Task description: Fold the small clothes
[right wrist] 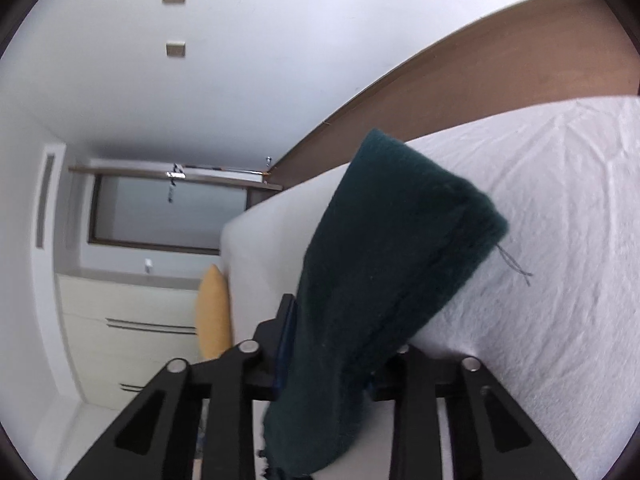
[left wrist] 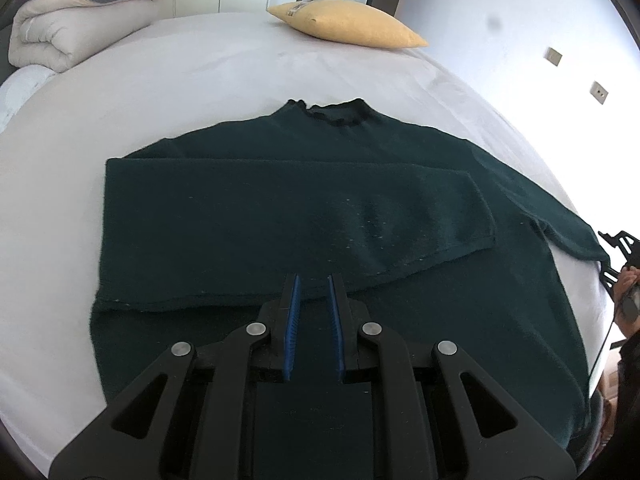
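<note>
A dark green sweater [left wrist: 304,208] lies flat on the white bed [left wrist: 168,80], collar away from me. Its left sleeve [left wrist: 280,224] is folded across the body. My left gripper [left wrist: 314,292] hovers just above the sweater's lower middle, jaws slightly apart with nothing between the blue pads [left wrist: 294,320]. My right gripper [right wrist: 332,320] is shut on the sweater's right sleeve [right wrist: 392,264], which drapes thickly over its fingers at the bed's side edge. The right gripper also shows at the far right of the left wrist view [left wrist: 618,256], at the sleeve's end.
A yellow pillow [left wrist: 348,24] lies at the far edge of the bed. A folded duvet [left wrist: 72,16] is piled at the far left. A wall with switch plates [left wrist: 554,56] runs along the right side. Wardrobe doors [right wrist: 128,328] stand beyond the bed.
</note>
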Demonstrator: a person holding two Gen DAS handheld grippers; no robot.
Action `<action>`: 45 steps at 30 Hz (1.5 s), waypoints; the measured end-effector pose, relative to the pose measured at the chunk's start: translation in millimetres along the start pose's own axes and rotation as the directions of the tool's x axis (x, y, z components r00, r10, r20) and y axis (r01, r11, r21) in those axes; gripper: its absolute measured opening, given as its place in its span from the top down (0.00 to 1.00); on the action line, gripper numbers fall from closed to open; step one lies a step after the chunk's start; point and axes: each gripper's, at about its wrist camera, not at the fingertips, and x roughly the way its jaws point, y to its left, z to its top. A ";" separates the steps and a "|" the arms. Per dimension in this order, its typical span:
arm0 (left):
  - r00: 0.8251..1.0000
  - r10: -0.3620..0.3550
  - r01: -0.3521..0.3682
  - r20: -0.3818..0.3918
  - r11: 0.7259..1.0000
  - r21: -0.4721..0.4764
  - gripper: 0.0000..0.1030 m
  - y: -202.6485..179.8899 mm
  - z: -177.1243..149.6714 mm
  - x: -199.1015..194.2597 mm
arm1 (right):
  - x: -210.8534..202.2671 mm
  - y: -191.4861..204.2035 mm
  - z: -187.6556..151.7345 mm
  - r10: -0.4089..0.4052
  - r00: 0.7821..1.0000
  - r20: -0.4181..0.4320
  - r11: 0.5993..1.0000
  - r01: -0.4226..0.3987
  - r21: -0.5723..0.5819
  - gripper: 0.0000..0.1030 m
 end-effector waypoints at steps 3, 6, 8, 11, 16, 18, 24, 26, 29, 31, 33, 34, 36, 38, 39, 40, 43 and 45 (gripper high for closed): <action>0.999 -0.037 0.037 0.004 0.999 -0.031 0.87 2.9 2.8 -0.8 | -2.9 25.3 -8.1 -0.074 0.997 0.016 0.990 0.076 -0.121 0.78; 0.997 -0.075 0.077 0.018 0.994 -0.078 0.71 9.8 8.1 -2.9 | 4.4 63.7 -20.2 -0.116 0.993 0.030 0.953 0.120 -0.278 0.83; 0.995 -0.094 0.098 0.046 0.988 -0.122 0.35 15.7 11.2 -6.2 | 13.8 94.7 -35.9 -0.130 0.991 0.030 0.909 0.131 -0.395 0.85; 0.988 -0.130 0.142 0.081 0.974 -0.177 0.33 23.2 19.7 -9.2 | 34.3 150.9 -78.2 -0.141 0.990 0.008 0.788 0.117 -0.604 0.89; 0.972 -0.220 0.233 0.080 0.940 -0.248 0.33 30.6 39.4 -0.4 | 64.0 224.5 -216.6 -0.148 0.986 -0.074 0.405 -0.008 -0.914 0.90; 0.960 -0.272 0.280 0.067 0.915 -0.291 0.33 33.5 45.2 7.9 | 71.7 233.5 -282.8 -0.168 0.982 -0.090 0.179 -0.060 -0.982 0.90; 0.898 -0.440 0.403 0.003 0.820 -0.407 0.33 29.5 46.4 44.6 | 78.7 194.5 -403.6 -0.252 0.963 -0.096 -0.223 -0.154 -0.963 0.91; 0.879 -0.478 0.429 -0.002 0.791 -0.437 0.33 27.3 45.0 55.0 | 78.6 179.5 -425.7 -0.260 0.964 -0.056 -0.346 -0.147 -0.927 0.91; 0.855 -0.518 0.454 -0.010 0.759 -0.467 0.33 22.2 43.6 69.0 | 67.6 151.2 -452.8 -0.219 0.975 0.034 -0.543 -0.093 -0.835 0.91; 0.840 -0.542 0.468 -0.015 0.738 -0.486 0.33 19.5 42.1 77.5 | 61.8 130.5 -463.7 -0.148 0.982 0.117 -0.699 -0.020 -0.714 0.91; 0.827 -0.562 0.479 -0.006 0.710 -0.515 0.33 23.3 38.9 84.1 | 56.7 107.3 -478.4 -0.074 0.985 0.158 -0.839 0.025 -0.544 0.91; 0.823 -0.568 0.484 0.001 0.700 -0.525 0.33 25.8 37.3 85.8 | 55.6 99.7 -480.1 -0.067 0.984 0.163 -0.868 0.023 -0.495 0.91; 0.823 -0.568 0.487 0.014 0.691 -0.534 0.33 32.6 35.0 87.5 | 56.0 95.9 -480.1 -0.048 0.982 0.181 -0.898 0.037 -0.438 0.91; 0.823 -0.568 0.486 0.021 0.683 -0.545 0.33 40.4 32.9 88.9 | 55.0 94.3 -479.7 -0.046 0.981 0.188 -0.908 0.037 -0.418 0.91; 0.819 -0.573 0.489 0.025 0.675 -0.552 0.33 44.1 32.5 90.3 | 54.2 94.8 -479.5 -0.046 0.981 0.187 -0.909 0.036 -0.415 0.91; 0.809 -0.587 0.499 0.033 0.657 -0.564 0.33 46.5 31.9 92.5 | 52.9 94.5 -480.3 -0.046 0.981 0.187 -0.911 0.036 -0.410 0.91; 0.799 -0.600 0.506 0.034 0.642 -0.576 0.31 47.8 32.8 94.9 | 51.4 97.0 -481.1 -0.049 0.982 0.184 -0.910 0.032 -0.413 0.91; 0.800 -0.599 0.502 0.019 0.652 -0.568 0.29 44.3 35.5 95.9 | 60.2 106.9 -474.9 -0.084 0.982 0.168 -0.886 0.003 -0.464 0.91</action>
